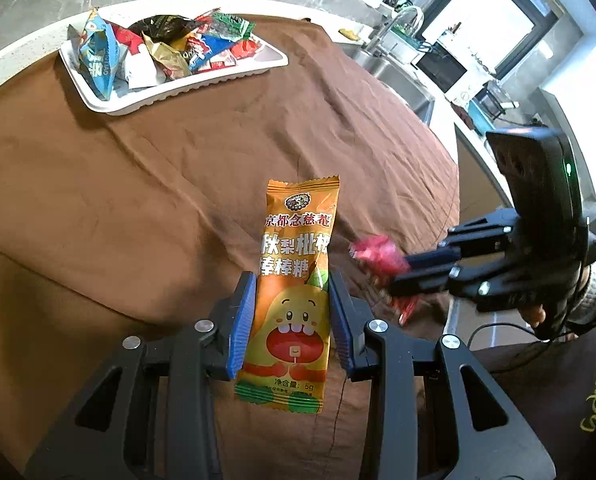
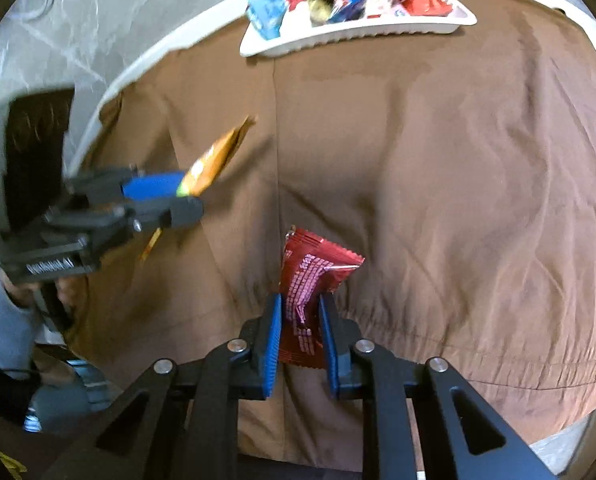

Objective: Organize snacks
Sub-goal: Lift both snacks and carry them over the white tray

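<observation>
My left gripper (image 1: pixel 291 280) is shut on an orange lollipop packet (image 1: pixel 293 240) with a cartoon face, held upright above the brown cloth. In the right wrist view the same gripper (image 2: pixel 189 196) comes in from the left, with the orange packet (image 2: pixel 217 156) sticking out of it. My right gripper (image 2: pixel 300 300) is shut on a red snack packet (image 2: pixel 318 264), its blue pads (image 2: pixel 271 336) pressing both sides. From the left wrist view the right gripper (image 1: pixel 398 274) sits just to the right, level with my left, and the red packet (image 1: pixel 372 254) is blurred.
A white tray (image 1: pixel 177 94) holding several mixed snack packets (image 1: pixel 165 48) stands at the far side of the cloth-covered table (image 1: pixel 137 184); its rim (image 2: pixel 358 36) is also in the right wrist view. A sink and counter (image 1: pixel 398 76) lie beyond the table's right edge.
</observation>
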The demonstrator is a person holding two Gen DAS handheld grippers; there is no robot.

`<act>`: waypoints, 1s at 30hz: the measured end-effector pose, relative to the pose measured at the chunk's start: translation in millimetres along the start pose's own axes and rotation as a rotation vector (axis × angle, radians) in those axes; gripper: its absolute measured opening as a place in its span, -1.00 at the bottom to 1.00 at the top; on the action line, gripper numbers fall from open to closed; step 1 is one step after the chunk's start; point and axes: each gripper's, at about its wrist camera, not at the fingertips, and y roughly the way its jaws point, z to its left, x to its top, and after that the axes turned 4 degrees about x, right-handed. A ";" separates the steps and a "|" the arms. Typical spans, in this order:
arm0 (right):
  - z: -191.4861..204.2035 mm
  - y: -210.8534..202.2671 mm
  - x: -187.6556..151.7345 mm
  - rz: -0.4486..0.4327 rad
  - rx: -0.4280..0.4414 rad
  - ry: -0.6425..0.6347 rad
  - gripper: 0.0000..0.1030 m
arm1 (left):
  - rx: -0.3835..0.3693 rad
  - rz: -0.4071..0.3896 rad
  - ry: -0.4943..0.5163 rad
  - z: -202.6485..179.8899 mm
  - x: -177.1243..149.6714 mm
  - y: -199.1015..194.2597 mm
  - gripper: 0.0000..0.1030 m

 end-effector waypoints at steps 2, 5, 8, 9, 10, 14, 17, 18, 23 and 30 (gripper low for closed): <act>-4.1 -13.3 9.2 -0.023 0.022 0.016 -0.60 | -0.002 -0.010 -0.010 0.0 4.0 -3.6 -0.35; -7.5 -36.8 25.5 -0.068 0.038 0.019 -0.60 | 0.002 -0.027 -0.019 -0.5 11.7 -10.3 -0.35; -8.5 -57.6 38.6 -0.107 0.036 0.003 -0.60 | 0.007 -0.051 -0.042 -0.6 24.6 -18.8 -0.35; -11.8 -66.6 45.6 -0.124 0.039 -0.005 -0.60 | 0.006 -0.057 -0.048 -0.8 28.3 -21.5 -0.35; -12.0 -73.4 48.7 -0.133 0.040 -0.012 -0.60 | 0.007 -0.067 -0.059 -0.7 33.7 -24.7 -0.35; -13.1 -102.9 74.2 -0.180 0.023 -0.059 -0.60 | 0.027 -0.097 -0.098 0.1 53.6 -34.4 -0.35; -12.4 -119.4 102.0 -0.206 0.016 -0.096 -0.60 | 0.028 -0.125 -0.132 1.3 70.7 -41.5 -0.35; -12.9 -124.8 108.2 -0.216 0.013 -0.108 -0.60 | 0.039 -0.133 -0.136 0.8 76.1 -43.6 -0.35; -15.2 -148.3 138.3 -0.241 0.012 -0.159 -0.60 | 0.090 -0.175 -0.147 -5.8 103.6 -54.2 -0.35; -18.2 -149.9 164.9 -0.243 0.036 -0.201 -0.60 | 0.161 -0.210 -0.167 -13.4 134.2 -59.3 -0.35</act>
